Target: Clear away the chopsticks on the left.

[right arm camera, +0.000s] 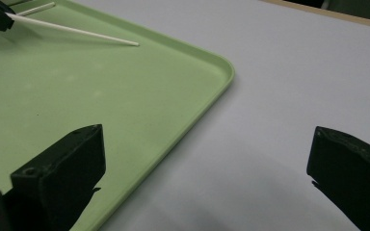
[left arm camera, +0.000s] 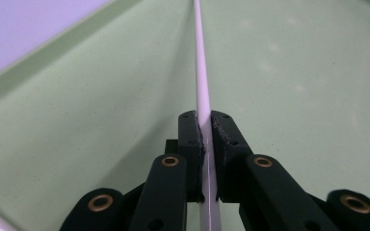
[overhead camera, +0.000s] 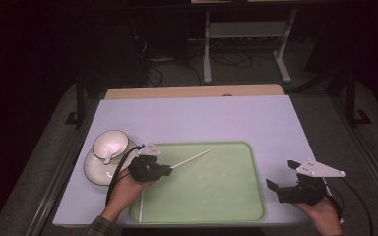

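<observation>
A light green tray [overhead camera: 246, 196] lies at the table's near middle. My left gripper [overhead camera: 169, 169] is shut on a white chopstick [overhead camera: 192, 159] that points up and right over the tray. In the left gripper view the chopstick [left arm camera: 202, 82] runs straight out between the closed jaws, above the tray [left arm camera: 77, 120]. A second white chopstick [overhead camera: 141, 201] lies near the tray's left rim, below my left hand. My right gripper [overhead camera: 281, 176] stands open and empty, right of the tray over the table. In the right gripper view the tray [right arm camera: 125, 110] fills the left, with the held chopstick [right arm camera: 77, 31] at top left.
A white bowl [overhead camera: 110, 144] rests tilted on a white plate [overhead camera: 98, 169] left of the tray. The lavender table top [overhead camera: 197, 118] stretches behind the tray, with a wooden strip [overhead camera: 192, 91] at its far edge. Beyond are a dark floor, cables and metal stand legs.
</observation>
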